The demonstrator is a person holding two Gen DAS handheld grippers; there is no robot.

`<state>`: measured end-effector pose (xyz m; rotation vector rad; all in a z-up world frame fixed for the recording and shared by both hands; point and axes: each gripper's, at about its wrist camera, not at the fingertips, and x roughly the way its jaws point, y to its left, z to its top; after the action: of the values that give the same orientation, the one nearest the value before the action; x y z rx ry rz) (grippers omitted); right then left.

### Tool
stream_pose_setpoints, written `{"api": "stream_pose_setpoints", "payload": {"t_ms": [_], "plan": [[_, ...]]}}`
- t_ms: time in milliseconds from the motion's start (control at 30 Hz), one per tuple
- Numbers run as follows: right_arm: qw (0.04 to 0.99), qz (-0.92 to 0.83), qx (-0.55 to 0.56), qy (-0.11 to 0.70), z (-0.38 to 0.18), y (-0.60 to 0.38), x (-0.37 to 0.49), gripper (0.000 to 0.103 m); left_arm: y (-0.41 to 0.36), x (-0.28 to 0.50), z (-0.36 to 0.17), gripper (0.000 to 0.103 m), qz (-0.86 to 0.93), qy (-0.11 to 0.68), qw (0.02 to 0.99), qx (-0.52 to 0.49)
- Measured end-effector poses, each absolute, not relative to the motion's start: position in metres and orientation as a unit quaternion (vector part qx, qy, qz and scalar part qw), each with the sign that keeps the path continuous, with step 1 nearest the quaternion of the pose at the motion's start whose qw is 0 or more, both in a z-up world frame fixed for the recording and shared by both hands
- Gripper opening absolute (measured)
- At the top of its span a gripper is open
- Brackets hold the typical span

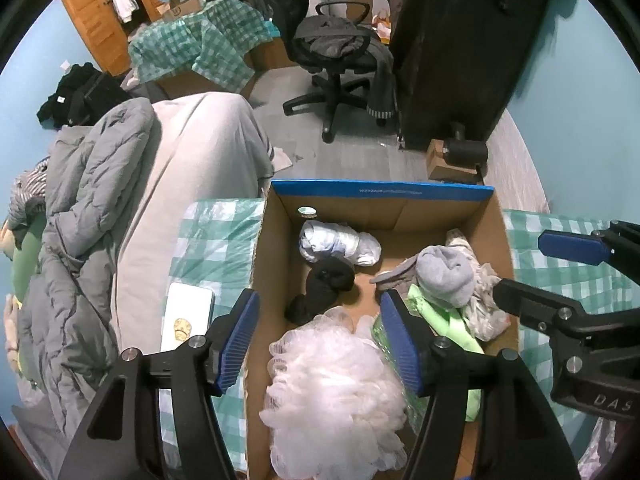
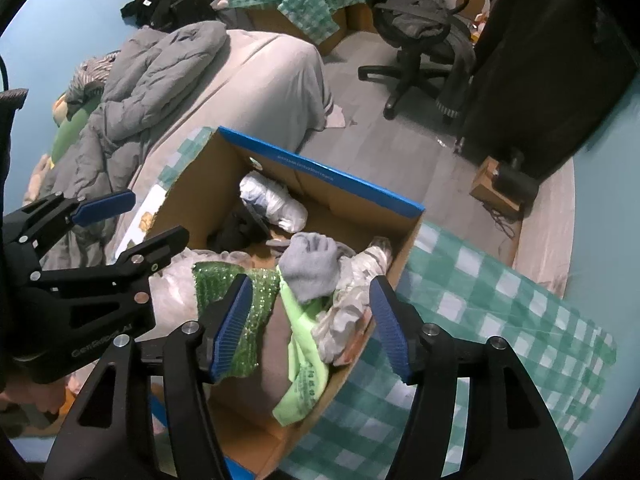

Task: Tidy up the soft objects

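Ahead of the grippers the walls are light blue and the floor is grey. A black office chair stands on it, clothes on its seat. Right of the chair is a dark wardrobe. At far left are wooden doors and a bed with a grey quilt.

black office chair draped with clothes, grey quilted jacket on bed, green checked cloth, wooden door

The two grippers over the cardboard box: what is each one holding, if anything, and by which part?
Nothing is held. The left gripper and right gripper both hang open above the cardboard box, their fingers clear of the soft items inside.
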<state>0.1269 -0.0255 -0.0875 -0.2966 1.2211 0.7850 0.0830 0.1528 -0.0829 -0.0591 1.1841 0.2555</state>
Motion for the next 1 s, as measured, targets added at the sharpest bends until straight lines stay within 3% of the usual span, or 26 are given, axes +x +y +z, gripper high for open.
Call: {"api": "stream_pose_setpoints", "payload": {"t_ms": [1000], "plan": [[0.785,0.33,-0.116,0.511,-0.02,-0.112,0.088,0.067,0.104,0.005,-0.02,0.091,0.142,0.524,0.837,-0.068]]}}
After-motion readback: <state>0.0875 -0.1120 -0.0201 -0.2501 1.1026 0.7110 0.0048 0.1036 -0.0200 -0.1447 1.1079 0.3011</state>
